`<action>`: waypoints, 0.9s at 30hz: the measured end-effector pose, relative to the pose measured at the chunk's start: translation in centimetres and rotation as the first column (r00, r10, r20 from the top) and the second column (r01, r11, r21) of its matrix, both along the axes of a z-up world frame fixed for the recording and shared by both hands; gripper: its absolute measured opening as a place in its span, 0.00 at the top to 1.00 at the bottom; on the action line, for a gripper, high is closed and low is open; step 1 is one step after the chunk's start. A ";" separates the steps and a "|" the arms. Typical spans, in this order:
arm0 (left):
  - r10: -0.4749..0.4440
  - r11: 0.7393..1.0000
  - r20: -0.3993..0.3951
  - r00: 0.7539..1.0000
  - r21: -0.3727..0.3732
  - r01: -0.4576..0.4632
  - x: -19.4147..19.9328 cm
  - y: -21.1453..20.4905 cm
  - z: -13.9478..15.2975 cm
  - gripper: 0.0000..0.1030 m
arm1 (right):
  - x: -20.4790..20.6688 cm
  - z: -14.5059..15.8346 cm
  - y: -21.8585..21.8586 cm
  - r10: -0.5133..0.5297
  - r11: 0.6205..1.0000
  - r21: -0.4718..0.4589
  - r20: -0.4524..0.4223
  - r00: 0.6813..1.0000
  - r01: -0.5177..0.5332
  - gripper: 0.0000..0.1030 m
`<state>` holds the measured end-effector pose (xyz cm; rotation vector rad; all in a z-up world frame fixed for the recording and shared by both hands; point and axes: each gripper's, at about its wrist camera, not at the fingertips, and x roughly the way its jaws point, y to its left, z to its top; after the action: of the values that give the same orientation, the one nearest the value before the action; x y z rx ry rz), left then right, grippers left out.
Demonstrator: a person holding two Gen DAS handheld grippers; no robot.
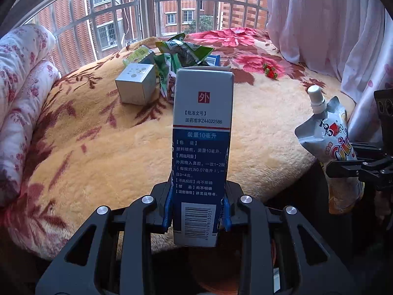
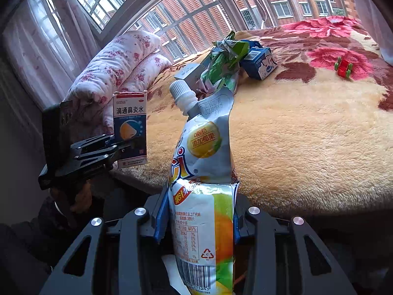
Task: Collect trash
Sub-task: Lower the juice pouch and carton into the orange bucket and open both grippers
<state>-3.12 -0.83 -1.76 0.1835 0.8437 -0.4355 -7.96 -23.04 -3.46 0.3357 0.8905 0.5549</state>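
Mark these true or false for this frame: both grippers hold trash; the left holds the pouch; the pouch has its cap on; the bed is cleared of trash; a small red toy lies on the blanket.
1. Both grippers hold trash. True: left gripper and right gripper each grip an item.
2. The left holds the pouch. False: it holds the box; the right holds the pouch.
3. The pouch is capped. True: white cap on.
4. Bed cleared. False: wrappers and cartons remain.
5. Red toy on the blanket. True.
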 end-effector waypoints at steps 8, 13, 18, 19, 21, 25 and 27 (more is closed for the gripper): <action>-0.001 1.000 -0.048 0.999 -0.010 0.001 -3.8 -0.5 -1.7 0.72 | -2.8 -0.4 0.9 0.035 0.999 -0.033 -0.004 0.999 -0.035 0.62; -0.001 1.000 -0.083 0.997 -0.006 0.001 -5.6 -0.5 -2.9 0.72 | -4.5 -0.8 1.6 0.059 0.997 -0.049 -0.010 0.998 -0.059 0.62; -0.005 1.000 -0.084 0.996 0.027 0.007 -7.5 -0.7 -4.0 0.72 | -5.9 -1.7 2.5 0.095 0.992 -0.076 -0.026 0.995 -0.097 0.62; -0.008 0.999 -0.091 0.996 0.032 0.011 -7.8 -0.8 -4.3 0.72 | -6.1 -1.9 2.7 0.104 0.991 -0.085 -0.031 0.994 -0.107 0.62; -0.011 0.999 -0.111 0.994 0.042 0.016 -8.1 -0.9 -5.1 0.72 | -6.5 -2.5 3.1 0.125 0.986 -0.103 -0.045 0.991 -0.129 0.62; -0.033 0.995 -0.155 0.987 0.089 0.047 -8.8 -1.2 -7.0 0.72 | -6.9 -3.7 4.0 0.173 0.969 -0.161 -0.085 0.981 -0.185 0.62; -0.045 0.992 -0.180 0.983 0.109 0.065 -9.2 -1.4 -8.1 0.72 | -7.0 -4.4 4.3 0.190 0.961 -0.184 -0.107 0.976 -0.207 0.62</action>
<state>-12.33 -2.21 -9.87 0.2778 1.0420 -0.4600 -14.92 -18.71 -7.87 0.0938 1.0622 0.6358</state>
